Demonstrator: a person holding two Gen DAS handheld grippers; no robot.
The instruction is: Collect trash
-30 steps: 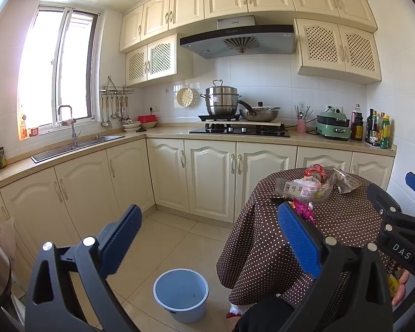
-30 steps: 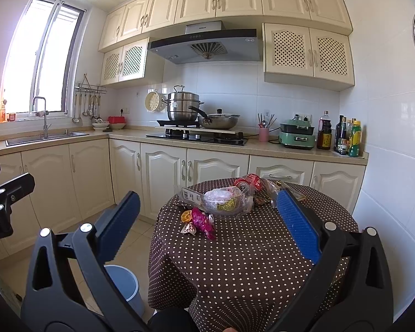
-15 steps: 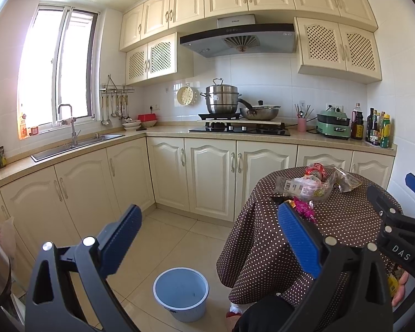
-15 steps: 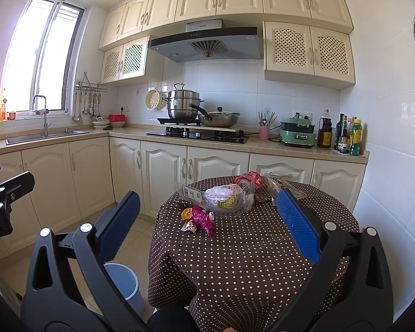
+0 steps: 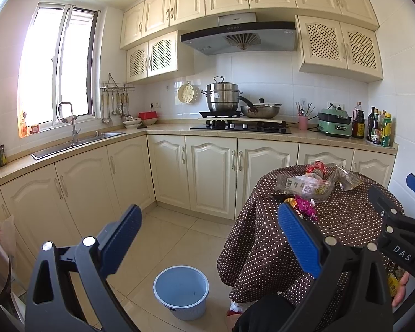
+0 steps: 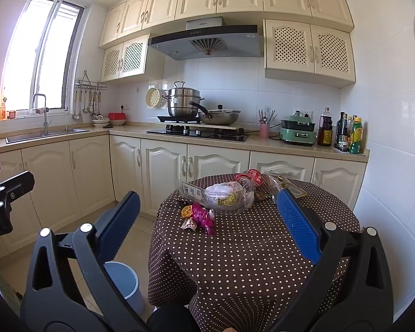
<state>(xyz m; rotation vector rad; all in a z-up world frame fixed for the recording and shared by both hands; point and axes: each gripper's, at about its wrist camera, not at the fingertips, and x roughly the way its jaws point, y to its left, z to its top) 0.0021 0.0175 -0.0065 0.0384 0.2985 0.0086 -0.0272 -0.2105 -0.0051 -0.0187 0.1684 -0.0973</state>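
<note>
The round bench with the brown dotted cloth (image 6: pixel 251 251) has a small heap of trash on its far side. There is a clear plastic tray with food scraps inside (image 6: pixel 224 196), a crushed red drink can (image 6: pixel 250 177) just behind it, a crinkly clear bag (image 6: pixel 283 186) to the right of the tray, and a bunch of shiny pink and orange candy wrappers (image 6: pixel 199 217) lying in front of the tray, nearer to us. On the floor, left of the bench, stands a light blue plastic bucket (image 5: pixel 181 290). It looks empty and is likely where the trash should go.

The left gripper (image 5: pixel 210 238) has its jaws spread wide and holds nothing. It hangs over the floor above the bucket. The right gripper (image 6: pixel 207 221) also has its jaws spread wide and empty, and it points at the trash but is not touching it yet.

The wrappers look very light, thin and crackly. They will squash flat, so pinch the thick bunched middle, not a loose end. The tray looks bendy and may spill, so hold its rim and keep it level. The can looks light and stiff but smooth, so squeeze it across its sides. The bag is soft and slippery, so grab a fold.
</note>
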